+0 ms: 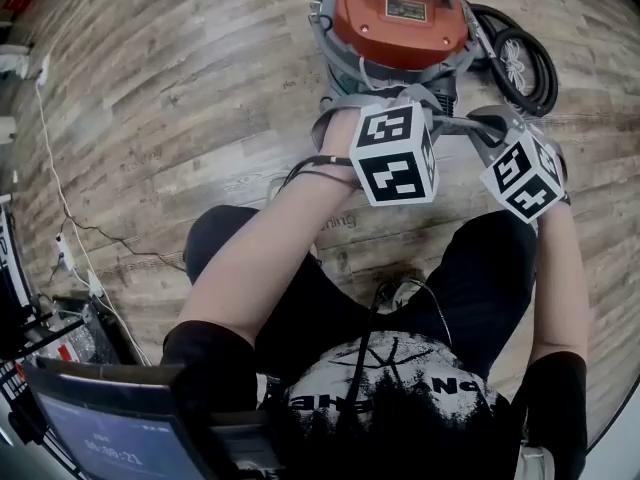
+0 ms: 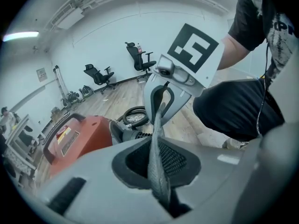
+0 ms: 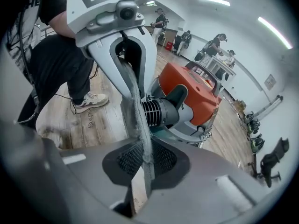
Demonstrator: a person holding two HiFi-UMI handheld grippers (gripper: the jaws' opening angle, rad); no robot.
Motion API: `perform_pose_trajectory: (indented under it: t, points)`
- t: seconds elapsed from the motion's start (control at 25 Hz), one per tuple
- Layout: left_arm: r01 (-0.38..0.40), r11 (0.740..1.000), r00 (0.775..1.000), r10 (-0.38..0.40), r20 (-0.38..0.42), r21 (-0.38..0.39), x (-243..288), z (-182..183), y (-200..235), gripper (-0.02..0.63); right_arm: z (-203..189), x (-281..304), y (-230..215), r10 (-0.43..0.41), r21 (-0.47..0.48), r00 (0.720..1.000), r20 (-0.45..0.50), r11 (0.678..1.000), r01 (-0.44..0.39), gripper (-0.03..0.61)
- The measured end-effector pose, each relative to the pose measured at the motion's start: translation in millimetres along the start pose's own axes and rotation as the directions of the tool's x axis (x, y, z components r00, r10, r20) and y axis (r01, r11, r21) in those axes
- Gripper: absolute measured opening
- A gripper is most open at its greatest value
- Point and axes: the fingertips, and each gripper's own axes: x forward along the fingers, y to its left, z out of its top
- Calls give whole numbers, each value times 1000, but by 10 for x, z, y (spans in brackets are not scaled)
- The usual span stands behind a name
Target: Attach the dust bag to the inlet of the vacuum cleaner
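While the left gripper (image 2: 159, 167) and right gripper (image 3: 142, 164) each pinch an edge of the grey dust bag (image 2: 157, 134) just below the orange vacuum cleaner (image 1: 400, 18) at upper centre, its label (image 1: 407, 8) is unreadable.

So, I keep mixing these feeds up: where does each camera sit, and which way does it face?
Head view: on the person's head, facing down at the vacuum cleaner; forearms and legs show.
Left gripper view: on the left gripper, along jaws shut on the dust bag, facing the right gripper; a leg shows.
Right gripper view: on the right gripper, facing the left gripper; legs and shoe show.
Shared: both gripper views see the dust bag and vacuum cleaner.
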Motion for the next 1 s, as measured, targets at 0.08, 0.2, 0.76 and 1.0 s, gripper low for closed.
perform_pose_trajectory:
  t: [0.08,0.2,0.76,1.0]
  points:
    - [-5,1000,1000,5,3,3,4,8,5,31,-9,9,-5,-4,4,1000,2,1000,4,29]
    - [3,999,1000,-2,25,-40,6,-17,17,32,22,-26,-26,-36,-24,999,-5,999,36,31]
    - [10,996,994,-20,-111,-87,127,-442,49,35,520,-221,43,-79,-188,997,7,979,79,28]
    - [9,996,998,-15,-64,-91,127,-295,97,40,294,-177,-18,-57,-89,998,35,994,60,26]
